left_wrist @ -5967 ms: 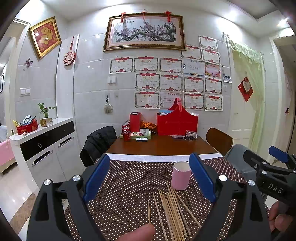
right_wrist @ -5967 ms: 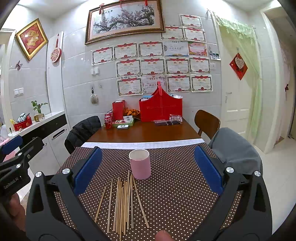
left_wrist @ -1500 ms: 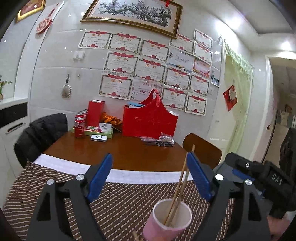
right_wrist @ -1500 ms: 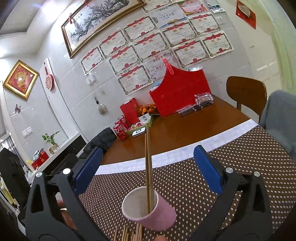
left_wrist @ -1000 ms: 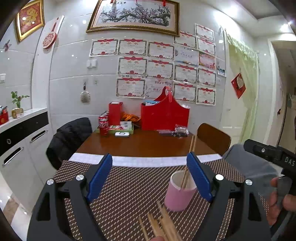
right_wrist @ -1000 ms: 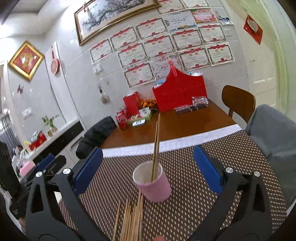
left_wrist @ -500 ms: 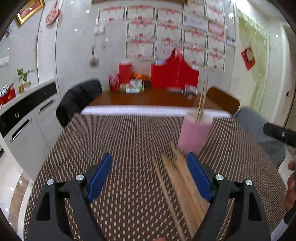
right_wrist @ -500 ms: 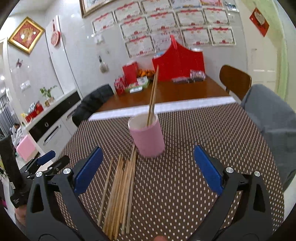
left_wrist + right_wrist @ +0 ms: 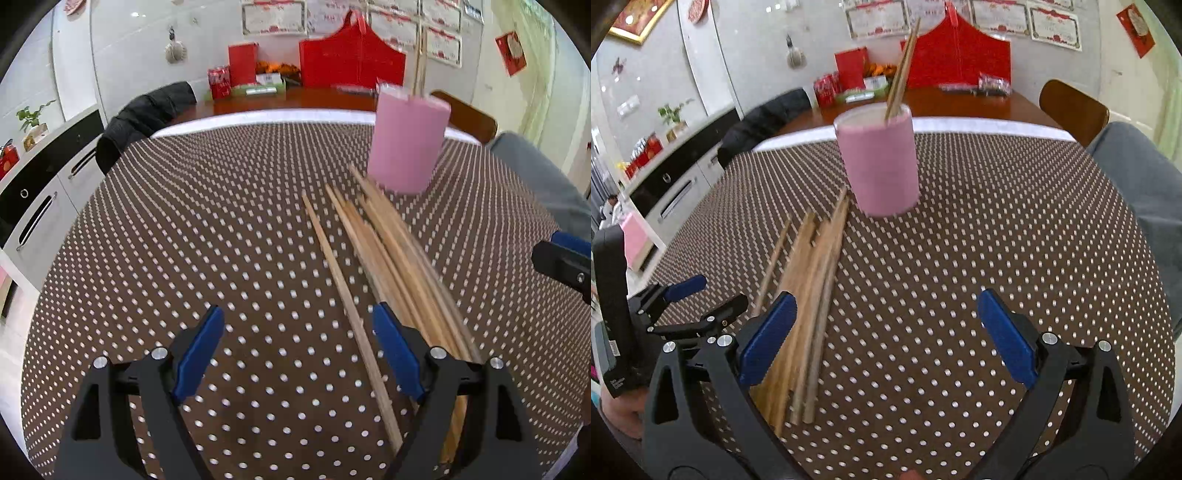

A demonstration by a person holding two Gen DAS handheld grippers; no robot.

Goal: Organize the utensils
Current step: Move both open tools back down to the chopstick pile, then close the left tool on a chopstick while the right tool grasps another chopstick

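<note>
On the brown polka-dot tablecloth [image 9: 192, 229] covering the near half of the tabletop: one bundle of loose wooden chopsticks [image 9: 391, 251], lying flat and roughly parallel, far tips beside the base of a pink cup [image 9: 408, 142].

Pink cup: upright, standing on the cloth past the bundle; two chopsticks in the cup [image 9: 901, 79] lean against its rim, tops tilted right in the right wrist view.

Left gripper [image 9: 297, 354]: low over the cloth, fingers spread wide, holding nothing. One single chopstick [image 9: 347, 299], lying a little apart from the bundle's left edge, runs between the fingers, close to the inner face of the right finger [image 9: 393, 356]. The rest of the bundle passes under and outside that right finger.

Right gripper [image 9: 886, 339]: low over the cloth, fingers spread wide, holding nothing. Bundle lies at its left side; the left finger [image 9: 766, 338] overlaps the bundle's near part, with a few sticks showing just inside it. The space toward the right finger shows bare cloth only.

Beyond the cloth: bare wood tabletop [image 9: 960, 103] with a red bag [image 9: 351, 62], red cans [image 9: 218, 82] and a red box [image 9: 242, 62] at the wall. Wooden chair [image 9: 1073, 110] at the right edge; dark jacket [image 9: 147, 114] over a chair at the left.
</note>
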